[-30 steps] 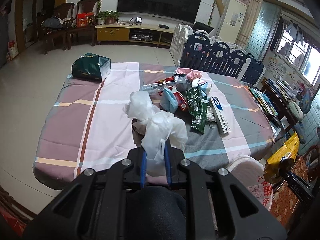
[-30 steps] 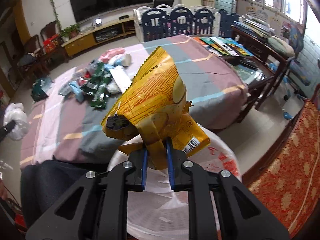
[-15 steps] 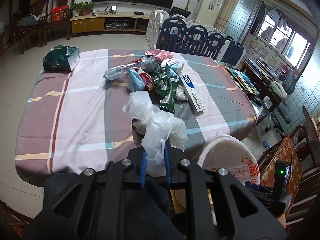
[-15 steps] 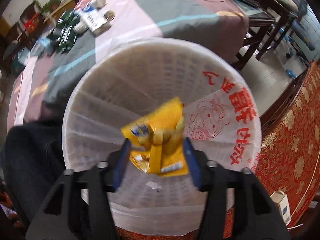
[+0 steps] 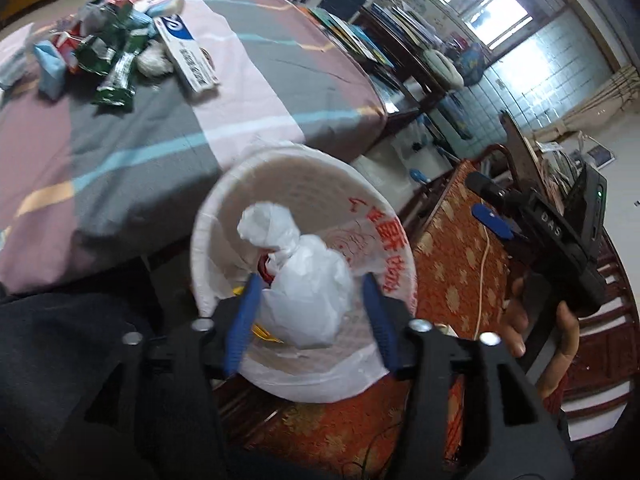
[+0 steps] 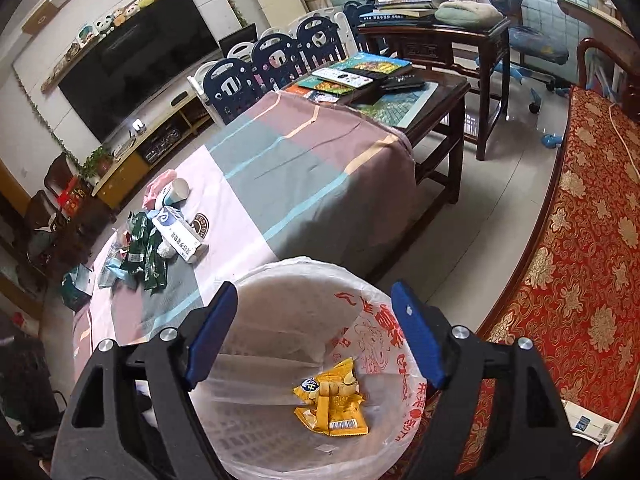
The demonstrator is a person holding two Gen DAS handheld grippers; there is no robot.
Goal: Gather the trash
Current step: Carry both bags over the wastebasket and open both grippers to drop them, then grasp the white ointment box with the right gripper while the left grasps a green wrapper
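Observation:
My left gripper (image 5: 311,282) hangs over the white-lined trash bin (image 5: 208,216) with its jaws opening. The crumpled white plastic bag (image 5: 308,292) sits loose between its blue fingers (image 5: 244,320), above the bin's inside, and the pads do not press it. My right gripper (image 6: 314,294) is also over the trash bin (image 6: 280,270), jaws opening, with nothing between the fingers. A yellow snack wrapper (image 6: 332,404) lies at the bottom of the bin. More trash (image 6: 160,240) lies in a pile (image 5: 116,60) on the table: green wrappers, a white-and-blue box, a cup.
The table's striped cloth (image 6: 280,168) drops right beside the bin. A red patterned seat (image 6: 580,260) runs along the right. A dark wooden table with books (image 6: 400,92) stands beyond. A person's hand (image 5: 560,332) holds the right gripper's handle at the right of the left wrist view.
The left gripper swung from above the table to over the bin and spread its jaws off the white bag. The right gripper let the yellow wrapper fall into the bin and opened wider.

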